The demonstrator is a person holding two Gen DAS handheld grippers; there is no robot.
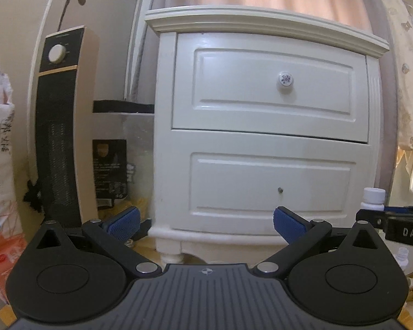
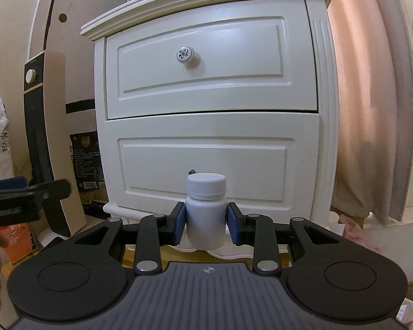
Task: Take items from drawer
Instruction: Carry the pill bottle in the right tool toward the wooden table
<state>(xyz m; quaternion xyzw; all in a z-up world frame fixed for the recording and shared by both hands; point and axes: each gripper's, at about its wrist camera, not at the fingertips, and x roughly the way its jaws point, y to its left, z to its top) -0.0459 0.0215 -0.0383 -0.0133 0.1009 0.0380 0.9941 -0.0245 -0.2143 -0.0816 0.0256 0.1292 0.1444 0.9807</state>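
A white nightstand [image 1: 261, 137] with two closed drawers stands ahead; it also shows in the right wrist view [image 2: 212, 110]. The top drawer has a round flowered knob [image 1: 285, 79], seen too in the right wrist view [image 2: 185, 54]. The lower drawer has only a small screw stub [image 1: 280, 190]. My right gripper [image 2: 205, 227] is shut on a white pill bottle [image 2: 205, 214] and holds it upright in front of the lower drawer. The bottle's cap [image 1: 374, 198] shows at the right of the left wrist view. My left gripper [image 1: 205, 221] is open and empty, low before the nightstand.
A tall black and cream heater [image 1: 60, 137] stands left of the nightstand, with a dark package [image 1: 110, 173] between them. Bags [image 1: 0, 165] lie at far left. A pink curtain [image 2: 371, 110] hangs to the right. A wooden floor [image 1: 151, 250] lies below.
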